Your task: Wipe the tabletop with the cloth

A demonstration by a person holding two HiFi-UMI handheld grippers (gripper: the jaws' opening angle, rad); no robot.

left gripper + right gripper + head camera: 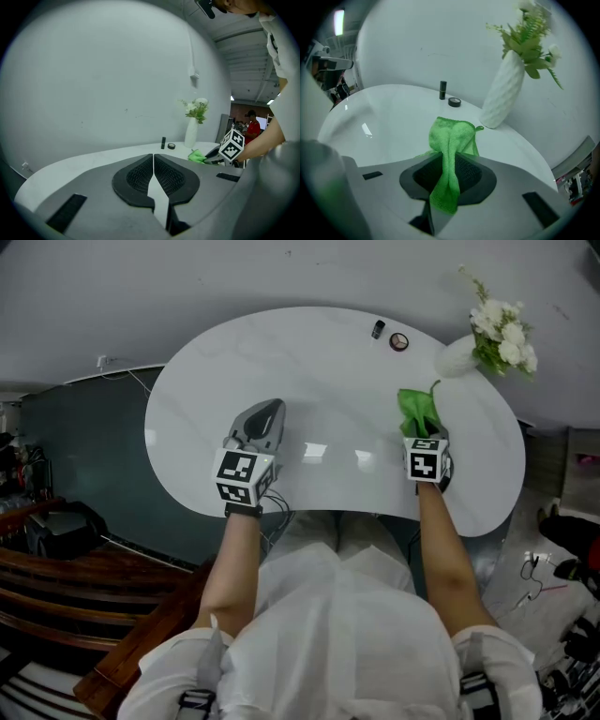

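Note:
A green cloth (418,411) lies on the white tabletop (309,381) at the right, one end pinched in my right gripper (424,435). In the right gripper view the cloth (449,152) runs out between the shut jaws and spreads on the table ahead. My left gripper (266,418) rests over the table's left half with its jaws closed together and nothing between them (153,161). In the left gripper view, the cloth (197,156) and the right gripper's marker cube (231,145) show off to the right.
A white vase with flowers (492,338) stands at the table's far right, close beyond the cloth (506,89). A small black cylinder (378,329) and a round tape roll (399,342) sit near the far edge. The table's front edge curves right below both grippers.

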